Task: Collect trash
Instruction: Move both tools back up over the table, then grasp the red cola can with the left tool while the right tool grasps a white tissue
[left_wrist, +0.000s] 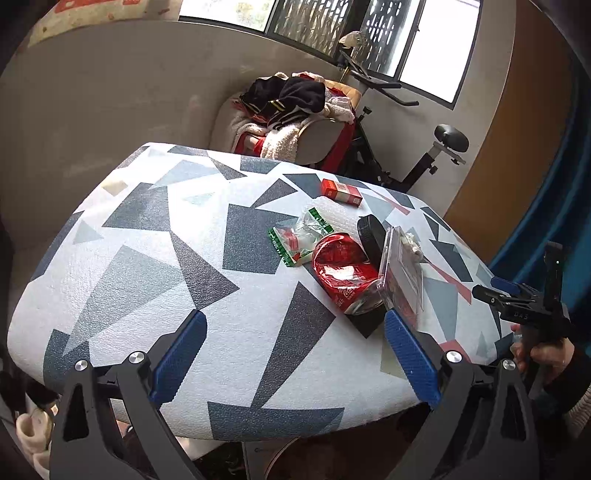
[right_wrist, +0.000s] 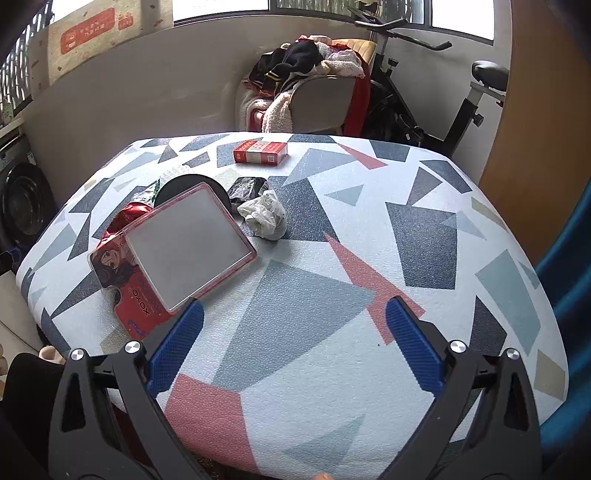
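Note:
Trash lies in a cluster on the patterned table (left_wrist: 155, 280): a crushed red cola can (left_wrist: 343, 269), a green-and-clear wrapper (left_wrist: 299, 236), a black round lid (left_wrist: 371, 236), a clear plastic case (left_wrist: 402, 273) and a red carton (left_wrist: 340, 192) farther back. My left gripper (left_wrist: 295, 317) is open over the near edge, its right pad close to the case. A hand holds my right gripper (left_wrist: 517, 295) at the table's right side. The right wrist view shows the case (right_wrist: 188, 247), a crumpled tissue (right_wrist: 266, 216), a black wrapper (right_wrist: 245, 188) and the carton (right_wrist: 260, 152). My right gripper (right_wrist: 294, 306) is open with nothing in it.
Behind the table stands a chair piled with clothes (left_wrist: 295, 107), and beside it an exercise bike (left_wrist: 424, 155). A wooden panel (left_wrist: 509, 147) and a blue surface (left_wrist: 546, 206) rise on the right. A washing machine (right_wrist: 22, 206) sits at the left.

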